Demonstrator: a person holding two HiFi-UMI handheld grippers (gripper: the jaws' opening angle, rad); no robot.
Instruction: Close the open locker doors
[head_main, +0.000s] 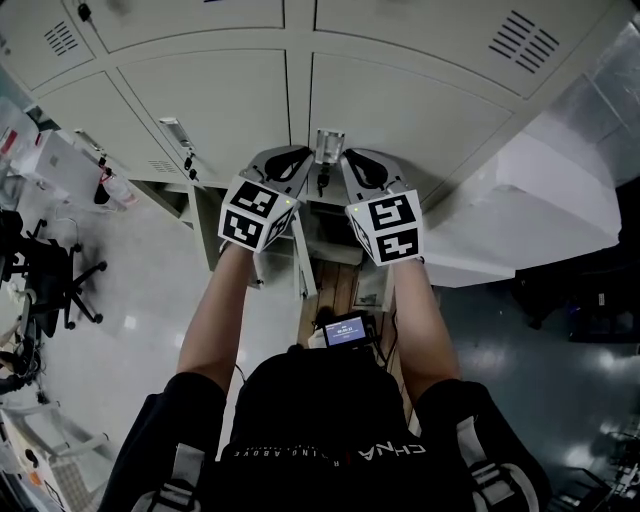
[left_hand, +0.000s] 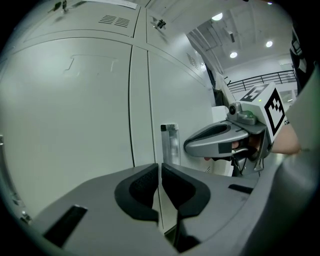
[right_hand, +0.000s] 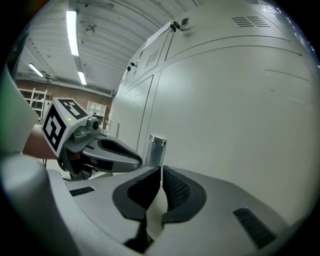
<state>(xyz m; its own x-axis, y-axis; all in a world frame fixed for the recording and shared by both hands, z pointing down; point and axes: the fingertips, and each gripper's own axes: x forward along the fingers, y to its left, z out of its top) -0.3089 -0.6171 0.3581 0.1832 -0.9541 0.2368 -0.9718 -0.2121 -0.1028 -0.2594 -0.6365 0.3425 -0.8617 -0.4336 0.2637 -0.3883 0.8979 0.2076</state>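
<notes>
Two grey locker doors, the left door (head_main: 215, 110) and the right door (head_main: 410, 110), meet at a narrow upright strip. The metal latch (head_main: 329, 146) sits on the right door's edge, just beside that strip, and both doors lie flush at the latch.

Left of the latch, pale floor runs out to a black office chair (head_main: 52, 272). Right of the latch, a large white bulk (head_main: 530, 190) stands close against the lockers and narrows that side. Below the latch, between the forearms, there is a dark gap with a pale upright edge, but I cannot tell whether it is an open locker.

Only the head view shows both bare forearms and the lit screen (head_main: 345, 330) at the person's chest. The left gripper view alone shows ceiling spotlights and a railing beyond the latch. The right gripper view alone shows a row of lockers receding past the latch under long strip lights.

Both arms reach forward almost parallel, and the grippers angle inward towards the latch. The left gripper (head_main: 303, 156) has its tip just left of the latch, its jaws closed to a hairline with nothing between them. The right gripper (head_main: 350, 158) has its tip just right of the latch, its pads together and empty. No view shows whether either tip touches a door.
</notes>
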